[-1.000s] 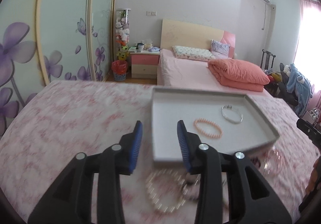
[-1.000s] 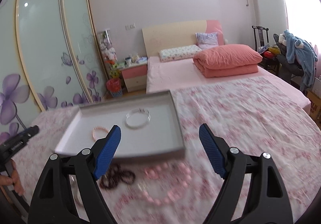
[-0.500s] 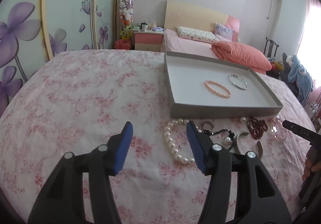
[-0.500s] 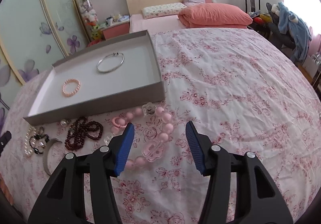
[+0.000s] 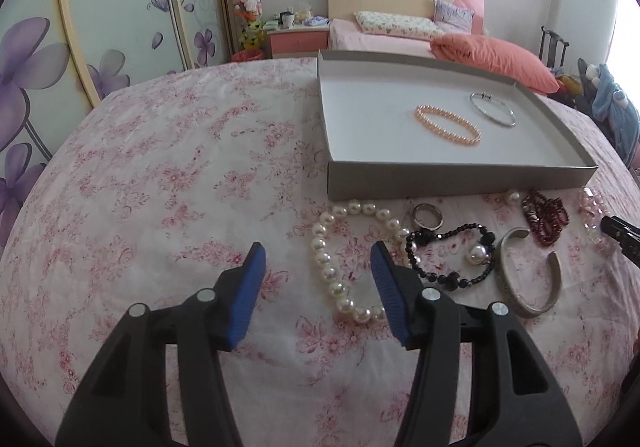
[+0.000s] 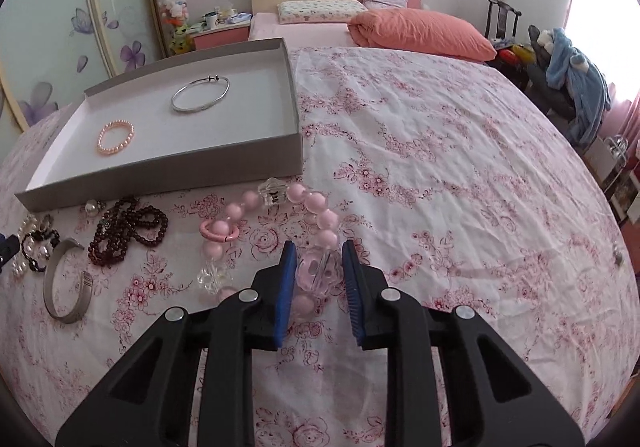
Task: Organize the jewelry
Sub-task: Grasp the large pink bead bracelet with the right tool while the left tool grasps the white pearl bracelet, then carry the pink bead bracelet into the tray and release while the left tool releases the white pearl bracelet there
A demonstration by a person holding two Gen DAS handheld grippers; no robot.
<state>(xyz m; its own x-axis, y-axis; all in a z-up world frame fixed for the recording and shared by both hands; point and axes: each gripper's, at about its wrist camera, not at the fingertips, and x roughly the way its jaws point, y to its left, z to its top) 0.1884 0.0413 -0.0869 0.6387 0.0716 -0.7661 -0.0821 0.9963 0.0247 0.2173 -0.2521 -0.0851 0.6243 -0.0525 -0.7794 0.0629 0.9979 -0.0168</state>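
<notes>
- The pink bead necklace [image 6: 276, 225] lies in a loop on the floral bedspread [image 6: 460, 175] at the centre of the right wrist view, just below the near wall of the grey tray [image 6: 168, 175].
- The right tongs [image 6: 319, 267] are narrowed around a clear pink bead of that necklace; the blue pads sit at either side of it, though I cannot tell if they press on it.
- In the tray, upper left of the same frame, lie a small peach bead bracelet [image 6: 115, 137] and a thin silver bangle [image 6: 200, 99], apart from each other.
- Lower left of that frame: a dark red bead strand [image 6: 128, 231] bunched up, and a wide silver cuff [image 6: 66, 283] lying open.
- In the left wrist view, the white pearl necklace [image 5: 340, 259] curves just below the tray, centre frame, beside a black bead bracelet [image 5: 448, 255] and a silver ring [image 5: 428, 215].
- The left tongs [image 5: 318, 261] are spread wide above the bedspread and hold nothing; the right pad overlaps the pearl strand in the picture.
- A second bed with a coral duvet [image 6: 420, 31] fills the upper centre.
</notes>
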